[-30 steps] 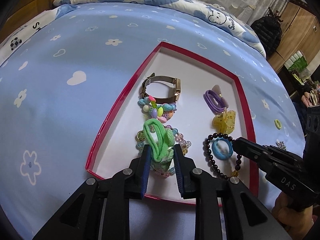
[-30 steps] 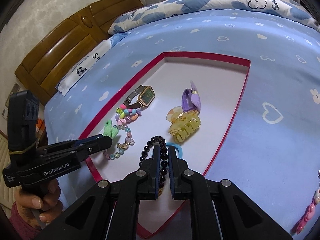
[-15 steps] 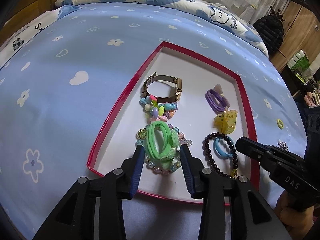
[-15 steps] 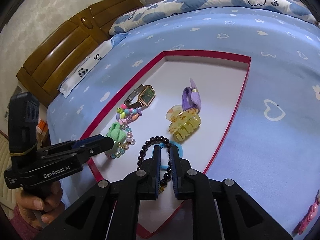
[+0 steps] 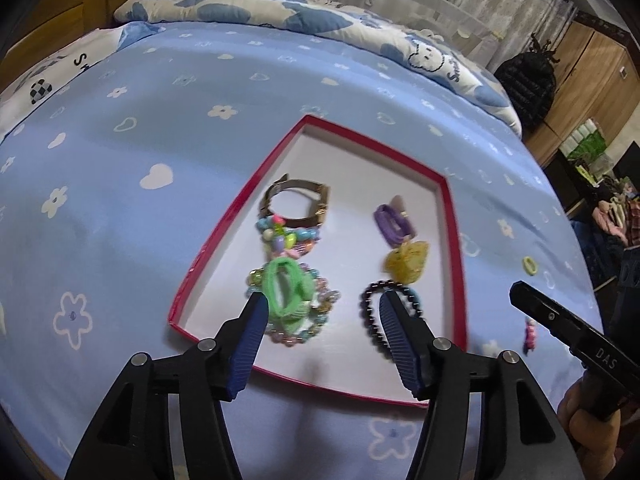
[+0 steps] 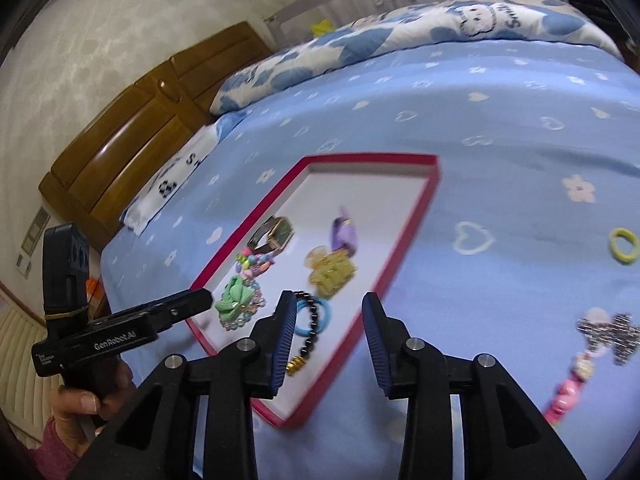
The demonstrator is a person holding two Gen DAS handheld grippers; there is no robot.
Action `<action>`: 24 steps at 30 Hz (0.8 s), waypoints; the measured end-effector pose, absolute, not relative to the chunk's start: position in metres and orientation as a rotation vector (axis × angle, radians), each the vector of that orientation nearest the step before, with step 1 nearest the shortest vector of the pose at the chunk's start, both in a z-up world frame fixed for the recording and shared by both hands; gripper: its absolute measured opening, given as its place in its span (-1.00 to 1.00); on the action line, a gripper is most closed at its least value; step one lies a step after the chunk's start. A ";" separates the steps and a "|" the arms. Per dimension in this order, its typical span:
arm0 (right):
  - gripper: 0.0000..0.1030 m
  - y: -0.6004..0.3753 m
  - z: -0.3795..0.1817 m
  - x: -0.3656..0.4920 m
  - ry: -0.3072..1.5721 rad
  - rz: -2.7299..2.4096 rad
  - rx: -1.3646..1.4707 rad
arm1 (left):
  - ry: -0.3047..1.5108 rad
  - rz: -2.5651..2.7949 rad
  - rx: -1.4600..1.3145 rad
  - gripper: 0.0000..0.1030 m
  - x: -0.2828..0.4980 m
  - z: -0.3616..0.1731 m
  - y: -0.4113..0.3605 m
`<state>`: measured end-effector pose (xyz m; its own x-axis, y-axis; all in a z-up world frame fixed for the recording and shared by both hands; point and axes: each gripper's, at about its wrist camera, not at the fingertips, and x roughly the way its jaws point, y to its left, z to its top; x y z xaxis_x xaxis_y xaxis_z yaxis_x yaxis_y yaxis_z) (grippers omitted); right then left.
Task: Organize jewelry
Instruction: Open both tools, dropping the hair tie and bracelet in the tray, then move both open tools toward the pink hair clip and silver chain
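Note:
A red-rimmed white tray [image 5: 236,220] [image 6: 412,220] lies on the blue bed sheet. In it lie a green scrunchie [image 5: 286,292] [image 6: 232,300] on a pastel bead bracelet, a gold watch [image 5: 296,204], a purple hair tie [image 5: 392,224], a yellow claw clip [image 5: 408,260] [image 6: 332,272], and a black bead bracelet [image 5: 372,312] [image 6: 310,336] with a blue hair tie [image 6: 324,316]. My left gripper [image 5: 320,324] is open and empty above the tray's near edge. My right gripper [image 6: 330,332] is open and empty over the tray's near right rim.
On the sheet right of the tray lie a yellow hair tie [image 6: 624,246] [image 5: 530,266], a silver glittery bow [image 6: 608,336] and a pink charm clip [image 6: 568,392] [image 5: 530,332]. A pillow and wooden headboard [image 6: 132,148] stand at the far end.
My left gripper opened, let go of the green scrunchie onto the bead bracelet and pulled back. My right gripper opened, let go of the black bead bracelet and moved back to the right.

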<state>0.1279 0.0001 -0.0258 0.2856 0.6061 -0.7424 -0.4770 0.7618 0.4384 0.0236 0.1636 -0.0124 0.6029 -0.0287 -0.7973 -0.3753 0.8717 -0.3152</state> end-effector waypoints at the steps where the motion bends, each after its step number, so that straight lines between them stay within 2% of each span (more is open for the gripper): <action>1: -0.27 -0.006 -0.024 0.128 1.051 0.716 0.145 | 0.906 0.202 -0.487 0.14 0.023 -0.010 0.161; 24: -0.15 -0.153 0.005 0.120 0.943 0.422 0.258 | 0.903 -0.003 -0.387 0.26 0.058 0.017 0.081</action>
